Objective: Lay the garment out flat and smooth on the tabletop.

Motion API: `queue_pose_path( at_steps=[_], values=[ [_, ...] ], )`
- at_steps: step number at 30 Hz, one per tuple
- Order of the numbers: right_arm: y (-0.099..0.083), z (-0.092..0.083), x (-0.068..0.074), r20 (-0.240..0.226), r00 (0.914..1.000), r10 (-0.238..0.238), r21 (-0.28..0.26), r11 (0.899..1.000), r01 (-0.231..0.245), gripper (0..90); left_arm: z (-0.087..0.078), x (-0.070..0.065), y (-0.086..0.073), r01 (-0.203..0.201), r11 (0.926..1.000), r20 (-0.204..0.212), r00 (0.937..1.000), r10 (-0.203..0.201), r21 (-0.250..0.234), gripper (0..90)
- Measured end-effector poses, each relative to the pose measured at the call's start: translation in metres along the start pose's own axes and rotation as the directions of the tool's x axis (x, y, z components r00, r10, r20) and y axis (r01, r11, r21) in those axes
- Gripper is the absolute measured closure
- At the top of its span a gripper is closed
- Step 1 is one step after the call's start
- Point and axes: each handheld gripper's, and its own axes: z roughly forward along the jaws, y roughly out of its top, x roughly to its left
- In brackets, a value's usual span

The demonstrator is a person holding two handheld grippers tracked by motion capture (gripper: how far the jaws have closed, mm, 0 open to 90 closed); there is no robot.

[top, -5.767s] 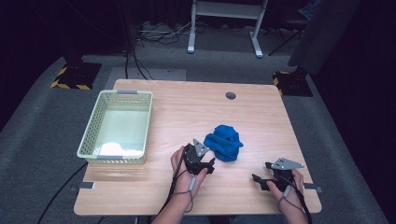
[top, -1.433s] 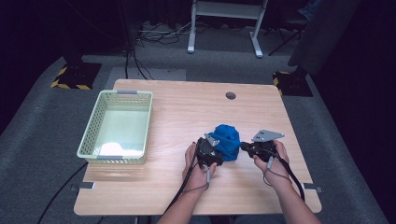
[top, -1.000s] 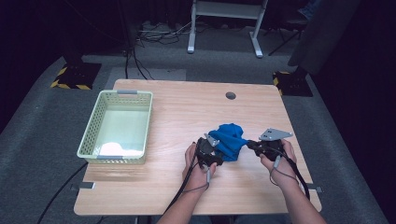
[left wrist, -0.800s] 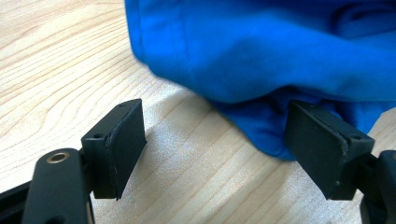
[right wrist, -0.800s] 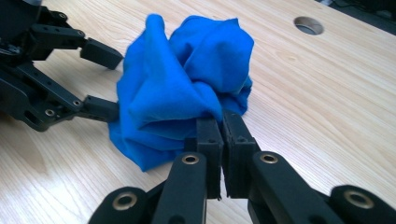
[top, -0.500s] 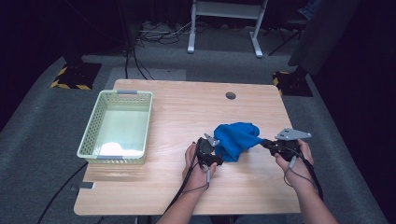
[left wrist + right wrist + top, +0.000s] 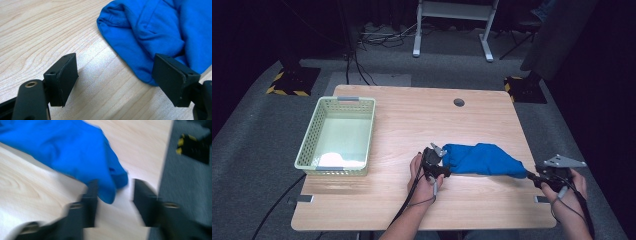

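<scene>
In the right gripper view the jaws of the right gripper [image 7: 113,195] stand parted, and they have just been opening; the tip of the blue cloth [image 7: 75,152] lies between them, against the left-hand jaw and apart from the other, so the pads do not press it. That picture is blurred. In the left gripper view the left gripper [image 7: 113,80] has its jaws wide apart over bare wood, with the rounded end of the blue cloth [image 7: 155,37] just beyond them and reaching behind the right-hand jaw; nothing is gripped there.

From the high view the blue cloth [image 7: 482,159] lies drawn out in a long shape on the worktop [image 7: 412,120], in its near right part, running from the left gripper [image 7: 437,162] toward the right edge. The right gripper [image 7: 539,175] sits at the cloth's narrow end, close to the near right corner, with its body past the worktop's right edge.

A pale green basket [image 7: 309,145] stands by the left edge, well apart from the cloth, with something white in its near end. A round hole [image 7: 458,102] shows near the far edge.
</scene>
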Motion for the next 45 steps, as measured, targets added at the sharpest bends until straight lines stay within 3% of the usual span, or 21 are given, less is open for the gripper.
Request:
queue_pose_path(
  at_steps=[1, 8, 18, 25, 31, 45],
  values=[
    [-0.007, -0.01, -0.003, 0.026, 0.9994, 0.022, -0.025, 0.999, -0.021, 43.0, 0.0, 0.0, 0.0, -0.002, 1.0, -0.001, 1.0, 0.002, 0.0, 20.7],
    [-0.002, -0.018, 0.002, 0.002, 0.9996, 0.03, -0.082, 0.996, -0.029, 42.1, -0.001, 0.001, 0.0, 0.003, 1.0, 0.004, 1.0, -0.002, -0.003, 21.4],
    [0.021, 0.001, 0.016, -0.05, 0.9987, 0.003, -0.08, 0.997, -0.007, 42.2, -0.007, 0.007, -0.006, 0.008, 0.9999, 0.002, 1.0, -0.008, -0.014, 29.3],
    [0.038, 0.017, 0.028, -0.085, 0.9961, -0.022, -0.081, 0.997, 0.015, 42.3, -0.017, 0.017, -0.014, 0.022, 0.9997, -0.01, 0.9997, -0.022, -0.012, 29.3],
    [0.055, 0.029, 0.039, -0.111, 0.9926, -0.05, -0.087, 0.995, 0.04, 42.1, -0.026, 0.019, -0.017, 0.027, 0.9994, 0.01, 0.9996, -0.027, 0.021, 29.0],
    [0.086, 0.057, 0.054, -0.15, 0.9838, -0.098, -0.073, 0.993, 0.088, 40.6, -0.056, 0.018, -0.018, 0.016, 0.9998, 0.0, 0.9999, -0.016, -0.013, 27.7]
  ],
)
